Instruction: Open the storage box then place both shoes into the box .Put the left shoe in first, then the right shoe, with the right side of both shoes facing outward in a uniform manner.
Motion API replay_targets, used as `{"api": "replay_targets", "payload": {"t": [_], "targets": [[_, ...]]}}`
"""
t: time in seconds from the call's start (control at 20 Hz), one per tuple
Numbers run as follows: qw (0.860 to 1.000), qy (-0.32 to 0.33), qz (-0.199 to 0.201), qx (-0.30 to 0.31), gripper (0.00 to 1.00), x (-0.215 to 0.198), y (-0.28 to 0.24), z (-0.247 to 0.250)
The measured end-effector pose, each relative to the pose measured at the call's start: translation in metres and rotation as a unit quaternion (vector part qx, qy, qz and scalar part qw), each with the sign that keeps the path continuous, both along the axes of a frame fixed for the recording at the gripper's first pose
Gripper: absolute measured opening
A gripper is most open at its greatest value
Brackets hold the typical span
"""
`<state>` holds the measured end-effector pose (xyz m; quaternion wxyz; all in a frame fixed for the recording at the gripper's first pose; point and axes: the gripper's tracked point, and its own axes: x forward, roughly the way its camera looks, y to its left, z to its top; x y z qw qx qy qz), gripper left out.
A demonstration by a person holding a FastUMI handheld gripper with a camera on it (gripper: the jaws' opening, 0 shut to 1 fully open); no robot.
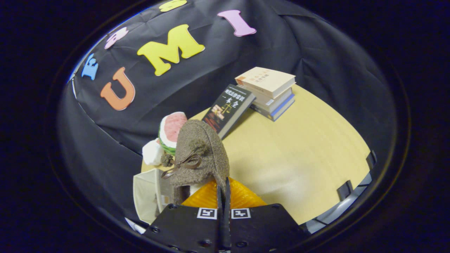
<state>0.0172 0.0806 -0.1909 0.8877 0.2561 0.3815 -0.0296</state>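
Note:
My gripper point(223, 188) is shut on the rim of a fuzzy brown shoe point(201, 154), which hangs from the fingers lifted above the table. The shoe has a dark brown ribbon bow point(186, 163) and small pompoms on its front, and its orange ribbed insole point(242, 198) shows just ahead of the fingers. Below and to the left of the shoe stands a pale storage box point(146, 195) with its front open; its inside is mostly hidden by the shoe.
A dark book point(228, 109) leans against a stack of several books point(270, 92) at the far side of the yellow wooden table point(302, 154). A watermelon-slice toy point(171, 130) and a white object point(153, 153) sit behind the shoe. Black clips point(344, 189) line the table's edge.

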Motion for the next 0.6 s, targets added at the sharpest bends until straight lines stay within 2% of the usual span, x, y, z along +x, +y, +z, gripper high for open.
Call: {"api": "replay_targets", "payload": {"t": [0.25,0.6], "targets": [[1.0,-0.014,0.017,0.001,0.0,-0.005,0.108,0.022],[0.999,0.017,0.036,-0.025,0.0,-0.008,0.198,-0.016]]}}
